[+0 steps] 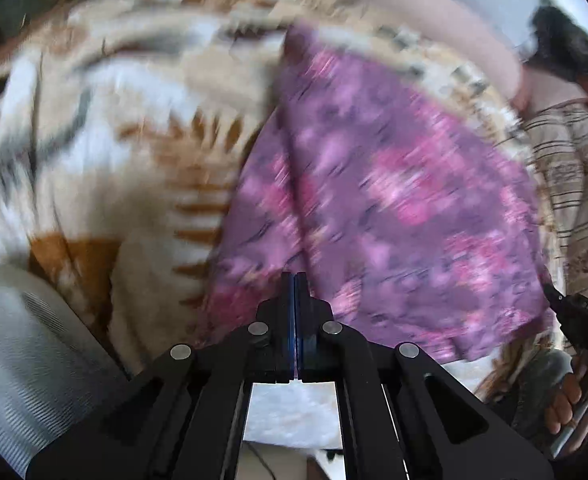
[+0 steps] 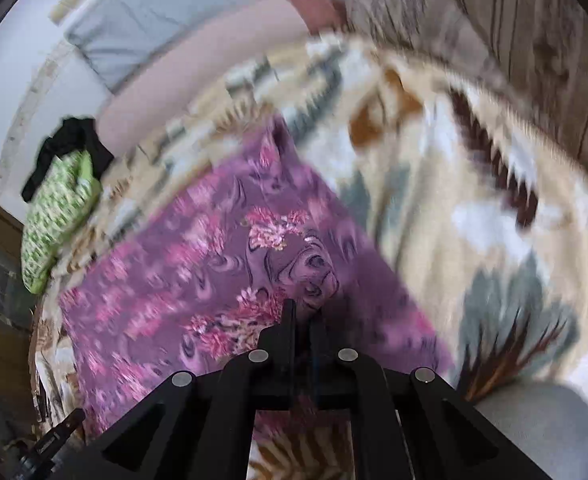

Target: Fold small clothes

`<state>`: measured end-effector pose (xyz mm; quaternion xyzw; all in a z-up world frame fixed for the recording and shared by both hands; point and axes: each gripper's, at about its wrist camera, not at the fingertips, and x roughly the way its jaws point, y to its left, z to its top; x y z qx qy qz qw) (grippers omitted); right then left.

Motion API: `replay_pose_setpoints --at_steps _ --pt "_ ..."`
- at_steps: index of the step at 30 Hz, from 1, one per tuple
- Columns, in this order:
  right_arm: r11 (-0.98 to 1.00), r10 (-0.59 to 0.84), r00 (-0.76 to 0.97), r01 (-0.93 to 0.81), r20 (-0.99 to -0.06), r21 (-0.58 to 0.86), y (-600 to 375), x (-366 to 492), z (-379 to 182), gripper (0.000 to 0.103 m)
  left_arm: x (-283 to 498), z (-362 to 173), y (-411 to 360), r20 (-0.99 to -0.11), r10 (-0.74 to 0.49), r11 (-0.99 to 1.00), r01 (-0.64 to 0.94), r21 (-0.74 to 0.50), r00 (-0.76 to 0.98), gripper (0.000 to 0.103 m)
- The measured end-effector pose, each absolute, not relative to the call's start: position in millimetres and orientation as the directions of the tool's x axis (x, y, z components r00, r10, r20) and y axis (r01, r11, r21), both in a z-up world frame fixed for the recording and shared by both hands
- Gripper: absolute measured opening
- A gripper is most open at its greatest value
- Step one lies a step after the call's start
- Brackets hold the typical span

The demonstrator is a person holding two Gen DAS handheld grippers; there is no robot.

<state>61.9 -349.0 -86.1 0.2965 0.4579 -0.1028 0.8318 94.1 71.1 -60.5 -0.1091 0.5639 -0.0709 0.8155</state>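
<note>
In the left wrist view the left gripper (image 1: 296, 280) has its fingers pressed together with no gap between them, and the purple cloth (image 1: 374, 200) starts right at their tips — so I judge the fingers are pinched on its near edge, though motion blur hides the exact bite. The cloth spreads away from the gripper over a patterned blanket (image 1: 113, 140), with a long crease running up toward its far corner. That grip suits lifting one edge to carry it over for a fold. At the right rim of this view the right gripper (image 1: 574, 316) sits at the cloth's other near corner.

In the right wrist view the right gripper (image 2: 304, 312) has its fingers drawn close, with a bunched hump of the cloth (image 2: 197, 264) rising just at the tips; it looks clamped on that fold of fabric. The rest of the cloth lies flat on the blanket (image 2: 474, 208), stretching to the left, well short of the blanket's far edge. A green pillow (image 2: 57, 216) rests near the blanket's far left corner, well apart from the cloth.
</note>
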Motion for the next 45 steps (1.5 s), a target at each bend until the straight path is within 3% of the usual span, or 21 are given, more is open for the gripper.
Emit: replay_pose_setpoints --at_steps 4,6,8,9,11,13,15,19,20,21,22,24,27,32,37,39,41,42,44,45 --pt "0.766 0.136 0.534 0.478 -0.834 0.430 -356 71 -99 0.006 95 -48 78 -0.857 -0.350 0.926 0.002 -0.377 0.378 0.000" --pt "0.721 0.178 0.558 0.486 -0.810 0.493 -365 66 -101 0.007 92 -36 80 -0.822 -0.377 0.913 0.023 -0.407 0.428 0.014" --pt "0.665 0.233 0.592 0.482 -0.772 0.570 -374 61 -104 0.010 91 -32 79 -0.811 -0.374 0.913 0.024 -0.408 0.450 0.049" --pt "0.648 0.254 0.603 0.474 -0.756 0.596 -377 60 -106 0.014 92 -32 77 -0.814 -0.371 0.915 0.027 -0.402 0.447 0.050" --pt "0.649 0.260 0.609 0.464 -0.749 0.603 -375 60 -104 0.022 97 -38 68 -0.826 -0.379 0.917 0.046 -0.397 0.417 0.050" --pt "0.661 0.255 0.606 0.459 -0.753 0.593 -371 62 -103 0.043 107 -46 59 -0.841 -0.380 0.920 0.060 -0.388 0.384 0.050" --pt "0.669 0.244 0.610 0.457 -0.754 0.586 -368 63 -102 0.044 115 -59 53 -0.858 -0.371 0.923 0.044 -0.381 0.355 0.049" --pt "0.684 0.220 0.614 0.457 -0.758 0.568 -369 61 -100 0.044 121 -66 55 -0.877 -0.318 0.943 0.020 -0.333 0.360 0.012" --pt "0.694 0.208 0.611 0.458 -0.764 0.555 -368 61 -100 0.044 119 -65 57 -0.871 -0.333 0.936 0.017 -0.351 0.360 0.007" --pt "0.709 0.191 0.609 0.457 -0.770 0.538 -366 62 -98 0.036 118 -63 59 -0.869 -0.335 0.935 0.017 -0.353 0.364 0.007" --pt "0.731 0.172 0.612 0.446 -0.772 0.517 -362 63 -94 0.019 114 -59 62 -0.869 -0.335 0.934 0.010 -0.356 0.365 0.006" --pt "0.761 0.144 0.621 0.428 -0.771 0.487 -357 61 -87 0.007 105 -46 72 -0.837 -0.409 0.898 -0.004 -0.440 0.363 0.006" --pt "0.796 0.078 0.640 0.422 -0.764 0.435 -352 55 -74 0.006 94 -36 81 -0.835 -0.413 0.901 0.027 -0.434 0.365 0.006" --pt "0.826 0.078 0.499 0.452 -0.863 0.337 -340 75 -101 0.006 105 -63 76 -0.881 -0.351 0.927 -0.014 -0.374 0.318 0.007" --pt "0.724 0.168 0.585 0.474 -0.794 0.502 -364 60 -97 0.011 99 -45 85 -0.877 -0.321 0.934 -0.035 -0.356 0.357 0.013" --pt "0.676 0.169 0.622 0.491 -0.764 0.549 -372 48 -93 0.011 94 -31 105 -0.842 -0.331 0.914 -0.077 -0.398 0.426 0.022" --pt "0.678 0.114 0.670 0.487 -0.734 0.550 -372 36 -79 0.012 87 -19 125 -0.808 -0.312 0.898 -0.122 -0.422 0.499 0.057" --pt "0.695 0.083 0.695 0.474 -0.714 0.541 -369 32 -70 0.015 87 -16 129 -0.800 -0.298 0.897 -0.133 -0.421 0.521 0.060" --pt "0.748 0.012 0.743 0.437 -0.670 0.499 -356 26 -48 0.039 92 -17 129 -0.797 -0.303 0.895 -0.130 -0.426 0.523 0.060" --pt "0.778 -0.014 0.767 0.411 -0.642 0.475 -346 25 -37 0.067 96 -20 125 -0.811 -0.296 0.905 -0.124 -0.408 0.505 0.060"
